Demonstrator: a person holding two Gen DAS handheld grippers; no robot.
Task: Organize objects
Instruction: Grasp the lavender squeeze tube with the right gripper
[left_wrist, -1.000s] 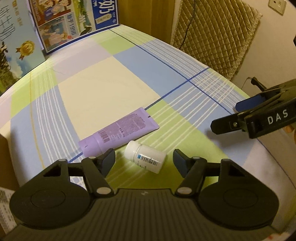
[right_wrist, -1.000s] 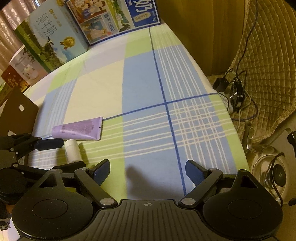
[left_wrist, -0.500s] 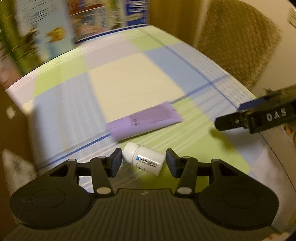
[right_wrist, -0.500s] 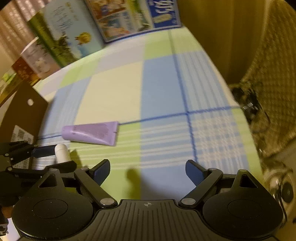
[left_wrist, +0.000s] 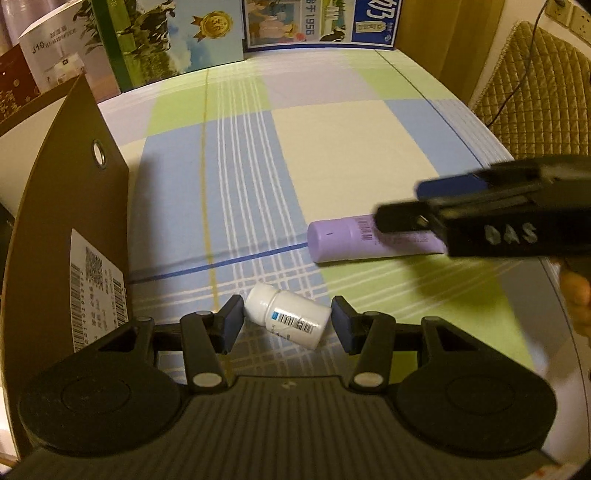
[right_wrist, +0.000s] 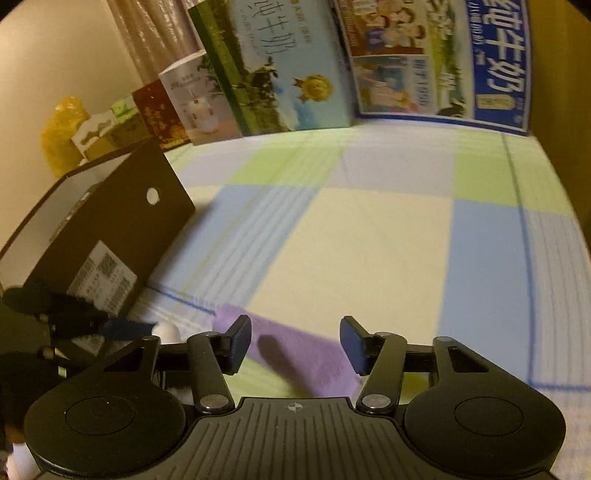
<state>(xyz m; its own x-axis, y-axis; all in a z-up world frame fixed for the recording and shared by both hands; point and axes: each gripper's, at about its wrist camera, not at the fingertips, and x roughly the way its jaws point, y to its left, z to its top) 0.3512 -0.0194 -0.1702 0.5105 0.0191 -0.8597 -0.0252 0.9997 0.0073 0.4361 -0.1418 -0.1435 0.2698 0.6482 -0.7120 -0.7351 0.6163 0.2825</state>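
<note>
Checked counter (left_wrist: 332, 147) fills each frame; brown box (left_wrist: 74, 221) at left, probably the destination. Purple tube (left_wrist: 343, 240), centre right, lies flat between the closing right tool (right_wrist: 295, 341), not yet pinched. White bottle (left_wrist: 288, 319), lower centre, lies sideways between the narrowed left tool (left_wrist: 286, 321), pads just beside it.

A white pill bottle (left_wrist: 287, 320) with a barcode label lies on its side. Beyond it, apart, lies a lilac tube (left_wrist: 364, 239), cap end toward the brown box (left_wrist: 72, 236).
</note>
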